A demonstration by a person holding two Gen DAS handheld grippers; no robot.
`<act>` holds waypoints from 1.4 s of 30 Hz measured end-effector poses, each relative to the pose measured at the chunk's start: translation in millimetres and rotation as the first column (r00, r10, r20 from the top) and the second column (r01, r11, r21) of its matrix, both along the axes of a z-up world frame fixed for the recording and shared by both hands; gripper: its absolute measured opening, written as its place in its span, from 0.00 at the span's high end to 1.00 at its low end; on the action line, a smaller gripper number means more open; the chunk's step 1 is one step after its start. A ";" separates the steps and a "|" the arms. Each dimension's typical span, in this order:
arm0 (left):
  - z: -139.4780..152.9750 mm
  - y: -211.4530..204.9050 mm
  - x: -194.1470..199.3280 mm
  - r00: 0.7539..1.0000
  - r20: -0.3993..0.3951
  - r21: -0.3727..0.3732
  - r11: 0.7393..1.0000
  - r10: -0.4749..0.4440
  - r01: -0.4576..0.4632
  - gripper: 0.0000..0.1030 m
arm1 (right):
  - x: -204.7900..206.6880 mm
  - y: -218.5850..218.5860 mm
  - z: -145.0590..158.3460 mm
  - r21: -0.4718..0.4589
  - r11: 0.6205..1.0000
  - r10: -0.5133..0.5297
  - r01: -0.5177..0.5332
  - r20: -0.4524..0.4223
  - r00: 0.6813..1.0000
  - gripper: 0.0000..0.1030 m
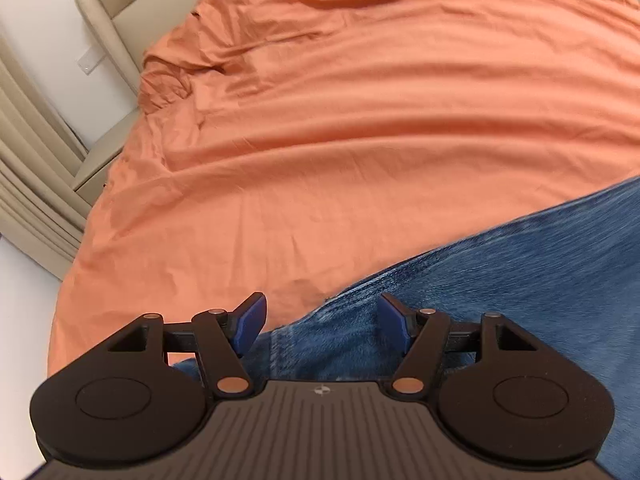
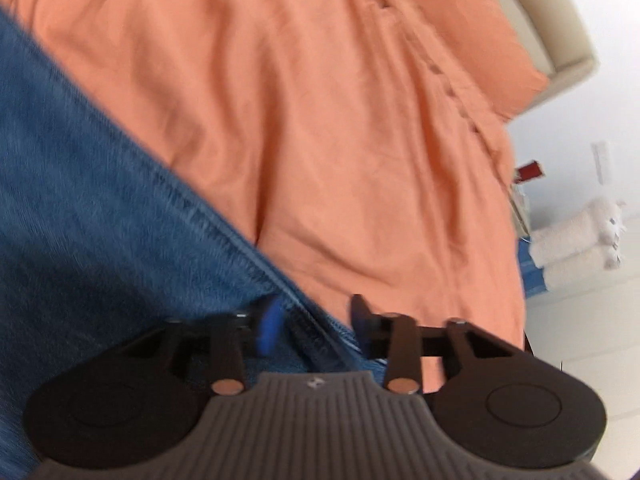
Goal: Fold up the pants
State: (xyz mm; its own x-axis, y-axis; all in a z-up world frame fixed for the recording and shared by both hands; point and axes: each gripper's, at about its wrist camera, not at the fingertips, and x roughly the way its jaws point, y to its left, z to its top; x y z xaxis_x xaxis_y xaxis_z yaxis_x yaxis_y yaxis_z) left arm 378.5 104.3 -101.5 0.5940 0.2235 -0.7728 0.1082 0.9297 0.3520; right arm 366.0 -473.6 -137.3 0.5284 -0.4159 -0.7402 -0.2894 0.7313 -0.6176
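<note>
Straddling the hem-like seamed edge of the pants [image 1: 460, 304], the left claw [image 1: 322, 320] stands wide, its blue pads apart with denim between and beneath them but nothing pinched. In that view the jeans fill the lower right of the frame, their edge running from the claw up toward the right border. The right claw [image 2: 316, 320] is likewise spread, somewhat less wide, over a stitched seam of the pants [image 2: 92, 208]; here the denim fills the left and lower left, its edge slanting from upper left down to the claw. Motion blur hides whether either claw touches the cloth. Both sit about equally near the fabric. Beyond lies the orange bedspread [image 1: 340, 120], with a beige headboard [image 1: 120, 4] at upper left.
</note>
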 end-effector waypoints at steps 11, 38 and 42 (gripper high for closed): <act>46.6 98.8 -112.2 0.966 0.015 -0.488 0.845 0.259 -0.219 0.24 | -86.6 119.9 46.8 0.461 0.887 -0.055 0.035 0.030 0.998 0.52; 10.0 186.1 -170.5 0.782 0.048 -0.851 0.435 0.621 -0.293 0.82 | -142.4 223.6 1.8 0.691 0.718 -0.144 0.089 0.022 0.989 0.48; -30.3 198.4 -158.0 0.767 -0.050 -0.805 0.429 0.639 -0.410 0.82 | -145.0 220.9 -1.1 0.698 0.710 -0.153 0.091 0.026 0.988 0.48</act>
State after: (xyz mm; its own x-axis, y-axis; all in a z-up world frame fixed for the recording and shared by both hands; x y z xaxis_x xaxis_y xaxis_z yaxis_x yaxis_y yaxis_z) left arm 220.5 302.7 -131.8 0.7453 -0.0175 -0.6664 -0.4716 0.6928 -0.5455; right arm 221.0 -252.7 -138.4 0.5768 0.1329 -0.8060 -0.1417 0.9880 0.0615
